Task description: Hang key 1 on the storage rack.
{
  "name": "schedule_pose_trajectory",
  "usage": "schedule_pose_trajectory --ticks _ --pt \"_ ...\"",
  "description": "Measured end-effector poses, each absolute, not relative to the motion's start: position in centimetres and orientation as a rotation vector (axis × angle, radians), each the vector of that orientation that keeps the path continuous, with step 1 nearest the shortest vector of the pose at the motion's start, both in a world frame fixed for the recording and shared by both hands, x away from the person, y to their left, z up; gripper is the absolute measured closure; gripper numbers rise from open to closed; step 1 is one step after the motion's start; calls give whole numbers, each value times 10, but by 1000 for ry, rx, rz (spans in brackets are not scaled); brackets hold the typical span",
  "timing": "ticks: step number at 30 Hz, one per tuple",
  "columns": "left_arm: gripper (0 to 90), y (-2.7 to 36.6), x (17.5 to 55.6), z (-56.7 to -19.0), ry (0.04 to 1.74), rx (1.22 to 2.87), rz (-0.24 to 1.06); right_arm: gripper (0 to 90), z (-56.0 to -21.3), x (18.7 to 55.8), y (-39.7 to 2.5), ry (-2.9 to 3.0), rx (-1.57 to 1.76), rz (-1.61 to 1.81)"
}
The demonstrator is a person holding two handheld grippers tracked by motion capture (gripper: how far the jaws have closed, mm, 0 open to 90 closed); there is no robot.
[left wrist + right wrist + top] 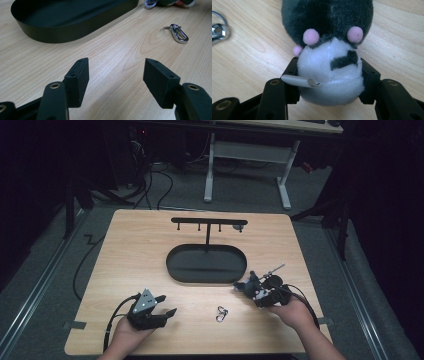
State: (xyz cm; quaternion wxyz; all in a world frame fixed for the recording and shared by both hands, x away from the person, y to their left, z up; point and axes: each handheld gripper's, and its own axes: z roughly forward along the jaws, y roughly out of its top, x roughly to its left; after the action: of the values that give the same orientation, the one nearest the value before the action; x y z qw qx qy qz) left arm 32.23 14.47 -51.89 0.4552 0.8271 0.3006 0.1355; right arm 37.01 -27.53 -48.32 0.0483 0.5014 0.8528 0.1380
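Dark floor and cable clutter surround a pale wood-grain bench (125,270), lit from above, with a person's forearms coming in along its near edge.

At the left, the left claw (167,306) rests low on the bench with its 2 jaws spread wide and nothing between them; in the left gripper view its black pads (79,75) frame bare wood. Ahead of it and to its right lies a small silver metal snap-hook clip (222,314), flat on the bench, well apart from the jaws; in the left gripper view the clip (178,33) lies with its long axis running away and to the left.

Behind it, mid-bench, stands a black oval metal tray (175,270) with a thin black T-shaped hanger post (208,232) rising from its far side, the crossbar carrying short pegs.

At the right, the right claw (248,287) is clamped on a small grey-and-white plush toy with pink pom-pom dots (329,62), gripping its white lower part from both sides. The plush toy (251,282) sits just beside the tray's near right rim, on the bench or barely off it; I cannot tell which.

My judgement: the clip lies between the 2 claws, roughly equally near both, but only the left claw is free, so reaching it means going forward and rightward
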Motion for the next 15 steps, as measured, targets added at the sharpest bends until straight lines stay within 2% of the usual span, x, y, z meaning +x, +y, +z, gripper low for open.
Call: schedule_pose_trajectory --ticks 15 --pt "382 143 322 -520 733 2048 337 478 -455 357 -286 2565 1558 511"
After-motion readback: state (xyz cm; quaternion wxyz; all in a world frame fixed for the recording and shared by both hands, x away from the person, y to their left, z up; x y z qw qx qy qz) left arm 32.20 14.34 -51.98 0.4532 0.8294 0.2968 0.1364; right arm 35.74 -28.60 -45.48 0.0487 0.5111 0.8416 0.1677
